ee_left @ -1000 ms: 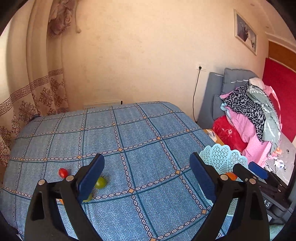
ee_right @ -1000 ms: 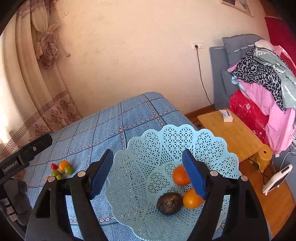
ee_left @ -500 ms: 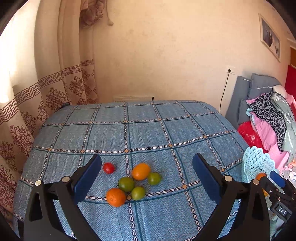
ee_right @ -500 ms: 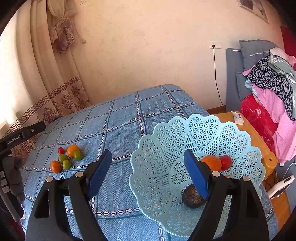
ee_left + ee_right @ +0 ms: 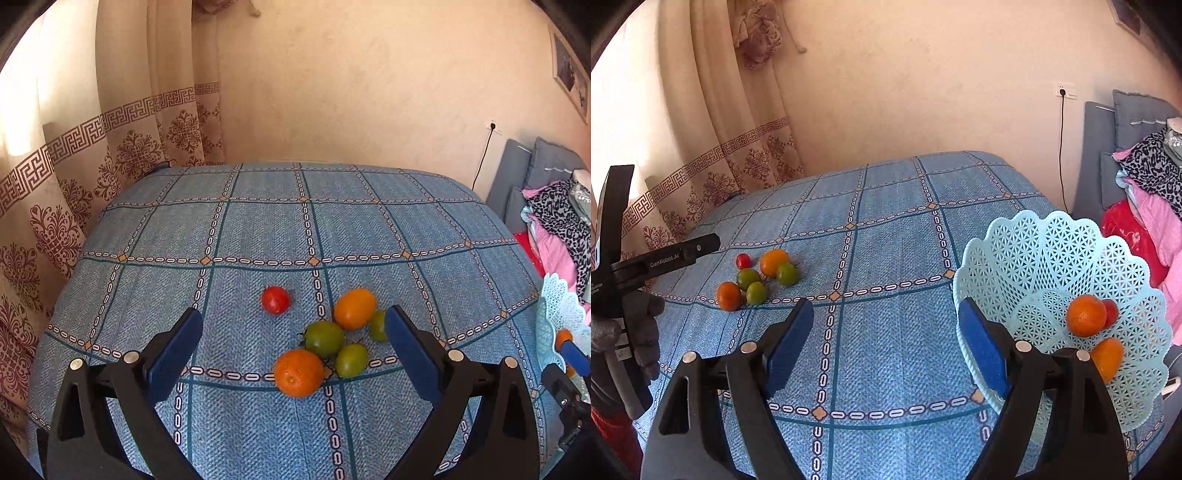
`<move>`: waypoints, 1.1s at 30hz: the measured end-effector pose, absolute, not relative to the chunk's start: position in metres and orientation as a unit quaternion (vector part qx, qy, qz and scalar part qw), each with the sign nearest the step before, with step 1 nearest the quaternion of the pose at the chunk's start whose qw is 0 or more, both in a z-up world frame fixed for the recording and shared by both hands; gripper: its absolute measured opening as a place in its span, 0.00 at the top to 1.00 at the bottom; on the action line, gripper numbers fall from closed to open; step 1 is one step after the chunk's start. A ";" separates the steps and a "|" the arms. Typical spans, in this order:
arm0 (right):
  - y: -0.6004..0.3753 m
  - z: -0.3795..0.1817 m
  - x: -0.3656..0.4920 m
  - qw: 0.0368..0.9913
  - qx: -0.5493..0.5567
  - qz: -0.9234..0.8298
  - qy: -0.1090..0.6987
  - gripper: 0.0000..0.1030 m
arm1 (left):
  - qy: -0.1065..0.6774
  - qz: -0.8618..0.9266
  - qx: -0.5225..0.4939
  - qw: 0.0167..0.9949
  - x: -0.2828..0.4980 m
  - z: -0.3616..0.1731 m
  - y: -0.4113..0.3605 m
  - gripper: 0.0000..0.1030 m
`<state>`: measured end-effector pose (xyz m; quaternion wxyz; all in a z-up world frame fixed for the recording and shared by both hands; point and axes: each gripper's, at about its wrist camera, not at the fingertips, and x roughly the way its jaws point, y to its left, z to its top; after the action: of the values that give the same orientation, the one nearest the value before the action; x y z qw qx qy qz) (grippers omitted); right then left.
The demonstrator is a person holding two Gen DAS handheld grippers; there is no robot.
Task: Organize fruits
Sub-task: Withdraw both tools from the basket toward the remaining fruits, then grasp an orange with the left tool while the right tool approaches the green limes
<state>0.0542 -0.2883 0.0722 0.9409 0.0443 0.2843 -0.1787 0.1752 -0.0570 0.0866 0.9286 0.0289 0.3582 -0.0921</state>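
Several loose fruits lie clustered on the blue checked cloth (image 5: 258, 229): a red tomato (image 5: 275, 300), two oranges (image 5: 298, 373), and three green tomatoes (image 5: 324, 338). My left gripper (image 5: 292, 317) hovers open just in front of them, empty; its right finger hides part of one green tomato. The light blue lattice basket (image 5: 1052, 258) holds an orange (image 5: 1086, 320), a red tomato (image 5: 1112, 312) and another orange fruit (image 5: 1108, 356). My right gripper (image 5: 884, 308) is over bare cloth left of the basket, jaws opening with nothing between them. The same fruit cluster (image 5: 757, 277) lies far left.
A patterned curtain (image 5: 92, 166) hangs along the bed's left side and a plain wall stands behind. A pile of clothes (image 5: 1152, 192) and grey cushions sit at the right. A gloved hand (image 5: 639, 332) holds the left gripper at the left edge of the right wrist view.
Both views have swung left and dipped. The fruit cluster now sits between the left fingers' line of sight, and the basket has slid to the right of the right gripper.
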 end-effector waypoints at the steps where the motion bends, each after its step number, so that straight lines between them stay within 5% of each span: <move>1: -0.286 0.072 0.057 0.941 0.044 -0.175 0.286 0.17 | 0.363 -0.091 0.030 0.927 0.176 0.082 -0.055 0.05; 7: -0.274 0.072 0.070 0.943 0.035 -0.160 0.291 0.17 | 0.386 -0.092 0.037 0.917 0.180 0.053 -0.046 0.07; 19: -0.262 0.057 0.101 0.939 0.024 -0.137 0.314 0.17 | 0.424 -0.125 0.038 0.896 0.184 0.020 -0.047 0.32; 26: -0.256 0.046 0.125 0.937 0.034 -0.103 0.333 0.17 | 0.426 -0.158 0.030 0.890 0.181 0.018 -0.051 0.62; 33: -0.237 0.032 0.142 0.937 0.015 -0.072 0.343 0.17 | 0.402 -0.155 0.025 0.902 0.172 0.034 -0.046 0.62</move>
<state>0.1419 -0.2365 0.0316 0.9366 0.0152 0.3425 -0.0720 0.1717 -0.0455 0.0337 0.9019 0.0247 0.4024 -0.1553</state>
